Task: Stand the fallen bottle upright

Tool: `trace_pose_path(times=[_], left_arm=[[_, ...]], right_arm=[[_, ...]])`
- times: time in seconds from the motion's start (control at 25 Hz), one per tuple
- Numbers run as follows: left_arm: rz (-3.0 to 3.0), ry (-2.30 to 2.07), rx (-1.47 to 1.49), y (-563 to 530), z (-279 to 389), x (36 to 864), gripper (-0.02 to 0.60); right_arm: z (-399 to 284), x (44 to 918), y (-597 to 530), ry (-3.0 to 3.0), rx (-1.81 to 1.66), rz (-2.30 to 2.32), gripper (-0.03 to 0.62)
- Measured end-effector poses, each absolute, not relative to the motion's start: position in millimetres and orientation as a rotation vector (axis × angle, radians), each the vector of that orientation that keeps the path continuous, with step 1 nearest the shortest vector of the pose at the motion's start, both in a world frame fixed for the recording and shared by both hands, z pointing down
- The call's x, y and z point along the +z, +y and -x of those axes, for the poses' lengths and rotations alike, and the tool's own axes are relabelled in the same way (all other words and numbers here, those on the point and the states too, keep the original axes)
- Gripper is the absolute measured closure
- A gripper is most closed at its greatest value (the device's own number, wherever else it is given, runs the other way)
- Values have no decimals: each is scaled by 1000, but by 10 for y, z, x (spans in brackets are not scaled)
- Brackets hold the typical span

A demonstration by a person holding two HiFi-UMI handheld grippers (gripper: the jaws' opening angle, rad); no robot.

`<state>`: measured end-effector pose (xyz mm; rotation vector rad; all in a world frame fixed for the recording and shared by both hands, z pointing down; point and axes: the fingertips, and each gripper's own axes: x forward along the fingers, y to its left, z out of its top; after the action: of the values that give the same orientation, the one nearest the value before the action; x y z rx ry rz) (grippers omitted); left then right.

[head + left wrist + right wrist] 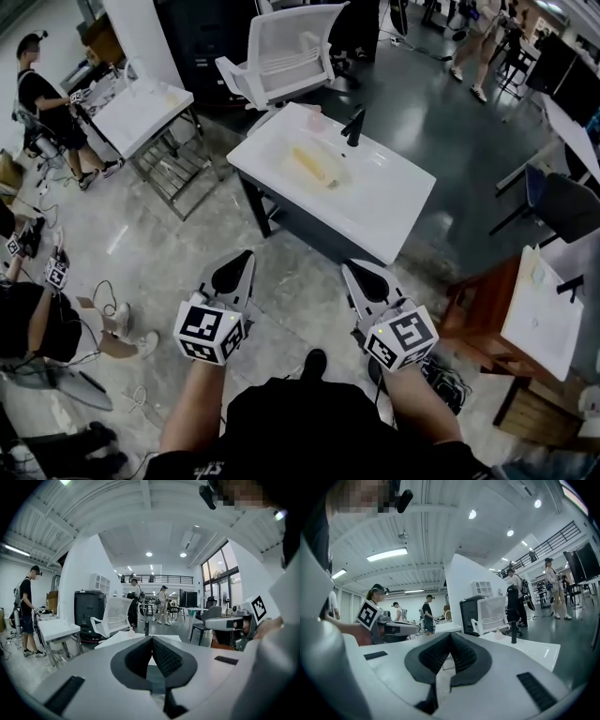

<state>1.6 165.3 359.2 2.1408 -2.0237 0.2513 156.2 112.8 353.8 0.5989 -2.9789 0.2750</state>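
Observation:
A white sink counter (398, 202) stands ahead of me on dark legs, with a black tap (353, 125) at its back. In its basin a pale yellow bottle (314, 166) lies on its side. A small pinkish container (316, 119) stands upright beside the tap. My left gripper (248, 254) and right gripper (348, 266) hang over the floor short of the counter's near edge, both shut with nothing between their pads. The left gripper view shows the shut left gripper (151, 638) pointing at the counter (112, 641). In the right gripper view, the right gripper (450, 633) has the counter (534, 648) to its right.
A white office chair (286, 52) stands behind the counter. Another white sink stand (141, 112) and a standing person (47, 103) are at far left. A wooden stand holding a white sink (539, 314) is at right, and a dark chair (567, 202) beyond it. Cables lie on the floor (103, 291).

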Motion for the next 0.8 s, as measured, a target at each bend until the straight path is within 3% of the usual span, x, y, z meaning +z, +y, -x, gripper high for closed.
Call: trace_pose_path(times=[0.44, 0.8], left_arm=[[-2173, -2048, 238, 1193, -112, 3556, 574], [-2200, -2021, 190, 625, 185, 3521, 574]], right_arm=[[-1579, 3306, 910, -3056, 35, -500, 541], [-1307, 3268, 409, -3034, 86, -528, 531]])
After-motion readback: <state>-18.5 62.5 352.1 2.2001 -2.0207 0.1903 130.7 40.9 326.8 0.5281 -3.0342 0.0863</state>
